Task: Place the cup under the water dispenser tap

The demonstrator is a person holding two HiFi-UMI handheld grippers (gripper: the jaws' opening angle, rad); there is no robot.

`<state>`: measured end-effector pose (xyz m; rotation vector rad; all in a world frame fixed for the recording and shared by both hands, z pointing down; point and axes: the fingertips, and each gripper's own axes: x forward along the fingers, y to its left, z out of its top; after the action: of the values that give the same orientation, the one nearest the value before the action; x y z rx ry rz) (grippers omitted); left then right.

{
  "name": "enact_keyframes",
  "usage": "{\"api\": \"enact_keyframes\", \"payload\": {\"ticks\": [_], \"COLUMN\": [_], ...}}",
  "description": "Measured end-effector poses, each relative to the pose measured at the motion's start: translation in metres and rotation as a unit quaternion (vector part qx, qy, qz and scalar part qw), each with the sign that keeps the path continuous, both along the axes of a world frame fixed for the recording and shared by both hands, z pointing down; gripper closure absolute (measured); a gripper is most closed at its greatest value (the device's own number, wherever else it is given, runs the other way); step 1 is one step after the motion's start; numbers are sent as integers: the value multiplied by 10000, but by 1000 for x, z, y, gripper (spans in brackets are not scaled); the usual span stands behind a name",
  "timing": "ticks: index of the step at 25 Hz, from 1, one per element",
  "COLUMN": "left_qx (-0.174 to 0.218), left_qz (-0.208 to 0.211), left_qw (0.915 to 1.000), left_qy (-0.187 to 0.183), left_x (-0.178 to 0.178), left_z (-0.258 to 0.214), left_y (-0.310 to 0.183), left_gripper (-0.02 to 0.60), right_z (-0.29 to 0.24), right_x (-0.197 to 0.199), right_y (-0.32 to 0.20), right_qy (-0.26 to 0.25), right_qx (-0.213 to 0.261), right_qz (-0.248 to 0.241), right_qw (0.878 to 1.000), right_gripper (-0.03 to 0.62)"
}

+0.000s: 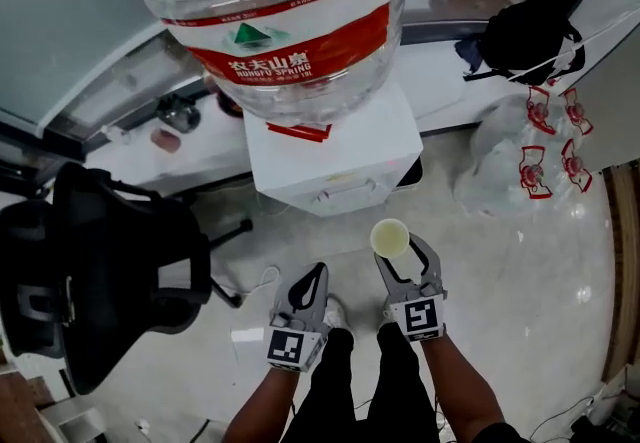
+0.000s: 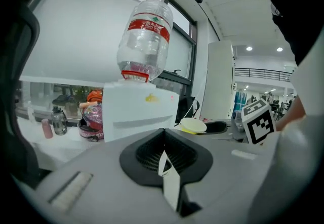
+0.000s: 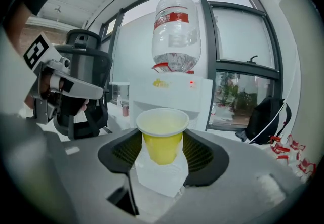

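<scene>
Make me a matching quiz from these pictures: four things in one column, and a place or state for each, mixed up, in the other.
Things:
1. cup
2. water bottle
3. chair
4. left claw

Places or states:
A. shut, with nothing in it
B. upside down on top of the white dispenser
C. held in the right claw
D. black, on the floor at the left of the head view

Pairs: 1-C, 2-B, 3-D, 4-A
</scene>
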<state>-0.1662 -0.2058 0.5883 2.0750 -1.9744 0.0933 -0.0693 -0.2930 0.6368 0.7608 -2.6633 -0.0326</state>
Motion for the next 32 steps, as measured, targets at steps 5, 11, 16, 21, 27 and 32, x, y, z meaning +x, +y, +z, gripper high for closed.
{"api": "enact_keyframes", "payload": {"ticks": [5,11,16,21,27,32], "left_qx": [-56,-441,-486,-480,-490,-498], "left_qz": [-147,-156,-208,-291,-228,-138], "left_qw": [9999,9989,9986,9983,9983,9985], "left_qy": [17,11,76,153,212,188], "left_x": [-6,-8,-7,-7,-5,-3], "left_z": [55,118,149,172,182,184], "left_y": [-3,2,5,4,-1,-1], "left_gripper": [565,565,565,565,565,565], "right_z": [57,116,156,185,212,220], "right_x": [-10,-26,-40,-53,-62,-71], "right_y": [-8,-30,-52,-71,-82,-92], "right_qy": [159,86,60,0,89,114], "right_qx": [74,-35,-158,-321,-523,-579], "right_qz": [-324,-277,-152,-6,-50,2], "right_qw": [9993,9996,9997,9995,9986,9983], "right_gripper": [339,339,339,339,338,337]}}
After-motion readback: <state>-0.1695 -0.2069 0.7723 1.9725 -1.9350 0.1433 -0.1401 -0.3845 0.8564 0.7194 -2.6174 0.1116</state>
